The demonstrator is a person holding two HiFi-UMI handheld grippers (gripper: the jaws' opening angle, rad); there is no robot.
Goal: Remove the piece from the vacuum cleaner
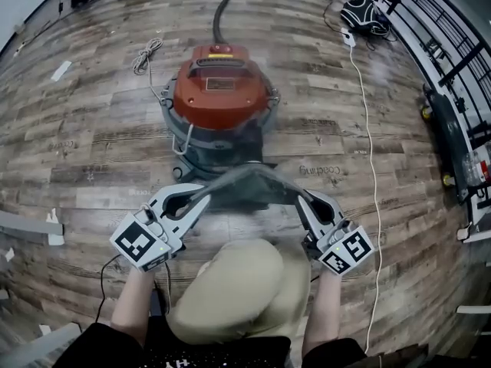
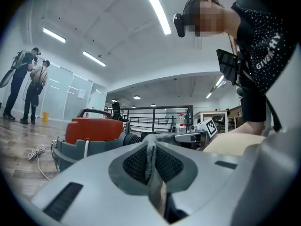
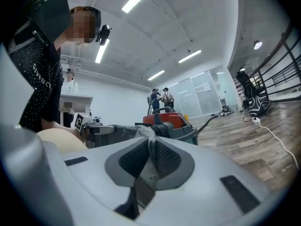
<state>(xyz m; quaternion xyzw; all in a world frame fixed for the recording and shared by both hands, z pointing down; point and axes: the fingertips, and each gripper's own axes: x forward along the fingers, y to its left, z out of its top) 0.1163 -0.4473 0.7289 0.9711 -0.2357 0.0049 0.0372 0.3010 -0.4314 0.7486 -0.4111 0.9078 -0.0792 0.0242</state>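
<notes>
Closest to each gripper camera is a fold of grey cloth pinched between the pads. The left gripper (image 2: 151,149) is clenched on one end of the cloth piece (image 1: 249,184), with the fabric standing up out of the jaw tips. The right gripper (image 3: 151,147) is clamped the same way on the other end. From the head view the piece hangs stretched between the two grippers, sagging a little away from them in the middle.

The vacuum cleaner (image 1: 221,90) sits on the wooden floor (image 1: 92,152) straight ahead of both sets of jaw tips, red lid up. Its dark hose (image 1: 222,10) runs off from the side farthest from the grippers. The far edge of the cloth overlaps the front base of the machine in the head view. That edge is blurred, so I cannot tell whether it is caught there or already free.

I judge this to be the pulling-off step: both grips are set and the piece is mostly out in front of the machine. The next move calls for drawing both grippers back together, evenly and level, keeping both grips tight so neither end slips. If the far edge snags on the base, I would lift slightly before pulling.
</notes>
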